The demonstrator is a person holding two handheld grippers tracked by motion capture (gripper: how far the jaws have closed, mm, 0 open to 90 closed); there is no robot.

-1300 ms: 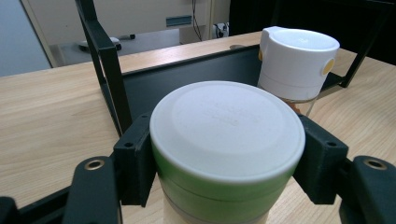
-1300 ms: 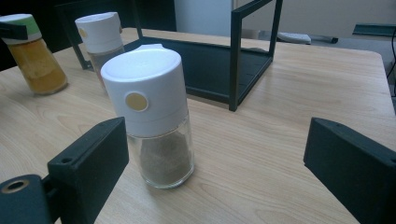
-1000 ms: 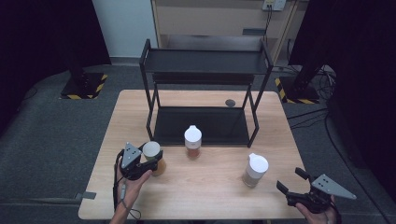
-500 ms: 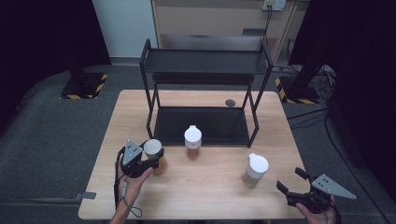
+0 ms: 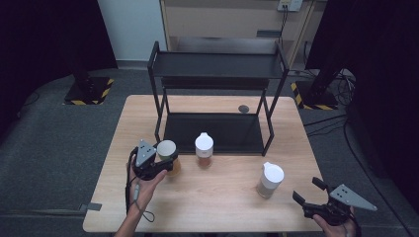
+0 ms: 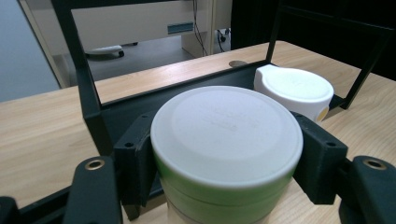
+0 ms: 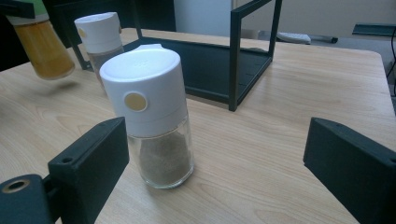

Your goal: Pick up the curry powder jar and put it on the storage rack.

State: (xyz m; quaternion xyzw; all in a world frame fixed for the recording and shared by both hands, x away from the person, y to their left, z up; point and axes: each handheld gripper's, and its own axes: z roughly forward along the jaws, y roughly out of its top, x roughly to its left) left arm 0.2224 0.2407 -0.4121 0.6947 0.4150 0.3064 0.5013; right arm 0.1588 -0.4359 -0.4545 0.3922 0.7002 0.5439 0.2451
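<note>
My left gripper (image 5: 167,162) is shut on a jar (image 5: 166,148) with a white lid, a green band and amber contents, at the table's front left. In the left gripper view the jar's lid (image 6: 226,128) sits between the pads (image 6: 135,158). The right gripper view shows this jar (image 7: 44,46) hanging just above the wood, with its shadow beneath. A white-capped shaker (image 5: 204,148) stands in front of the black rack (image 5: 217,69). Another white-capped shaker (image 7: 149,116) with grey powder stands just ahead of my right gripper (image 7: 219,163), whose jaws are wide apart and off it. That gripper (image 5: 309,191) is at the front right edge.
The black two-level rack (image 7: 233,60) takes up the back half of the wooden table (image 5: 222,202). A small dark disc (image 5: 243,108) lies on the table behind the rack's lower shelf. Dark floor surrounds the table, with cabinets behind.
My left gripper has lifted the jar a little and carried it slightly toward the rack. The right gripper and both shakers have stayed where they were.
</note>
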